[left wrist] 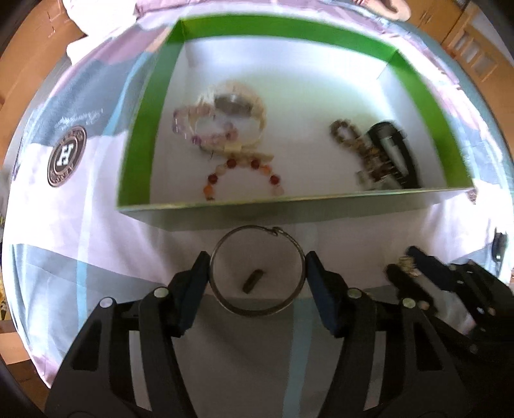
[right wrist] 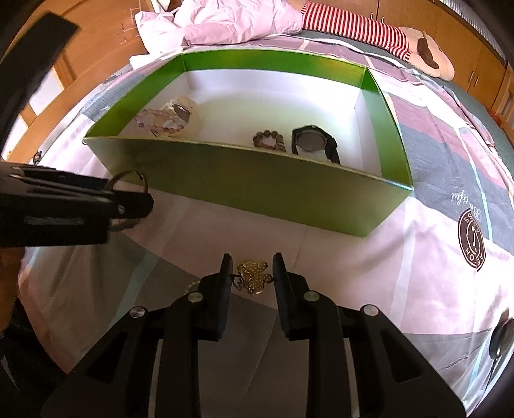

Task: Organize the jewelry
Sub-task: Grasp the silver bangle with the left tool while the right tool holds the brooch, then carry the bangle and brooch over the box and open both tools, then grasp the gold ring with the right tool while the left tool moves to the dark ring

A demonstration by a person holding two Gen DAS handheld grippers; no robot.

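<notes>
A thin metal bangle [left wrist: 257, 310] sits between the pads of my left gripper [left wrist: 257, 267], which is shut on it just in front of the green box [left wrist: 298, 210]; a small brown bead [left wrist: 252, 283] lies on the bedspread inside the ring. In the right wrist view, my right gripper [right wrist: 252, 268] is shut on a gold flower-shaped pendant [right wrist: 253, 276] low over the bedspread. The left gripper [right wrist: 141, 202] with the bangle [right wrist: 128, 175] shows at the left. Inside the box [right wrist: 244, 180] lie pale bead bracelets [left wrist: 205, 128], an orange bead bracelet [left wrist: 244, 175], a brown bead bracelet [right wrist: 269, 139] and a black watch [right wrist: 313, 143].
The box stands on a patchwork bedspread [right wrist: 417, 257] with a round brown logo [left wrist: 66, 156]. A crumpled white sheet [right wrist: 231, 19] and a red-striped soft toy [right wrist: 359, 27] lie behind the box. Wooden cupboards [right wrist: 472, 38] line the far side. A dark round item [right wrist: 501, 337] lies at the right edge.
</notes>
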